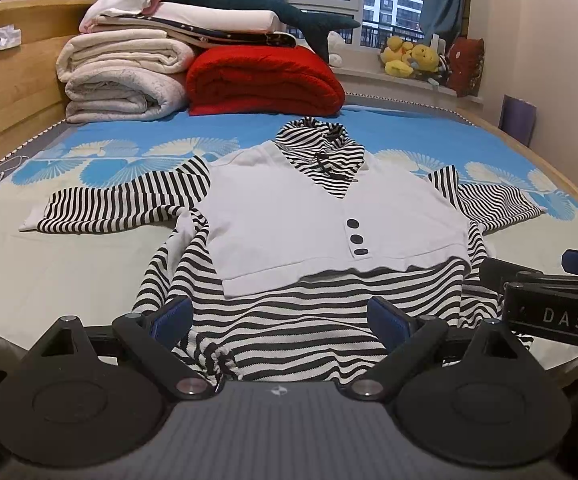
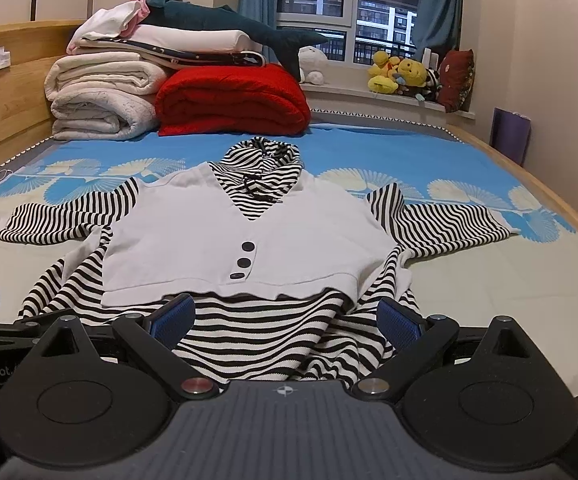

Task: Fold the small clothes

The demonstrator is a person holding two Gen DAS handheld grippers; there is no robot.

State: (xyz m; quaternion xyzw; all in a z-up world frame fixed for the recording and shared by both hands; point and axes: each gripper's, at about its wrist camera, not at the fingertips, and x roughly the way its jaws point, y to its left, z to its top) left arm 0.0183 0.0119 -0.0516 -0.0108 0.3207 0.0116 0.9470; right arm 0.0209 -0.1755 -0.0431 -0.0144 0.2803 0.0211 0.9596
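Note:
A small hooded top (image 1: 289, 208) (image 2: 193, 248) lies face up on the bed, white vest front with three dark buttons over black-and-white stripes, both sleeves spread sideways. Its striped hem (image 1: 289, 336) (image 2: 273, 340) is rumpled nearest me. My left gripper (image 1: 281, 320) hovers open over the left part of the hem, blue pads wide apart, nothing pinched. My right gripper (image 2: 287, 320) stands open over the right part of the hem, also holding nothing. Each gripper shows at the edge of the other's view.
Folded white quilts (image 1: 125, 76) and a red blanket (image 1: 261, 84) are stacked at the head of the bed (image 1: 369, 128), with a plush shark (image 1: 257, 4) on top. Plush toys (image 2: 401, 74) sit on the windowsill. A wooden bed frame (image 2: 549, 196) runs along the right.

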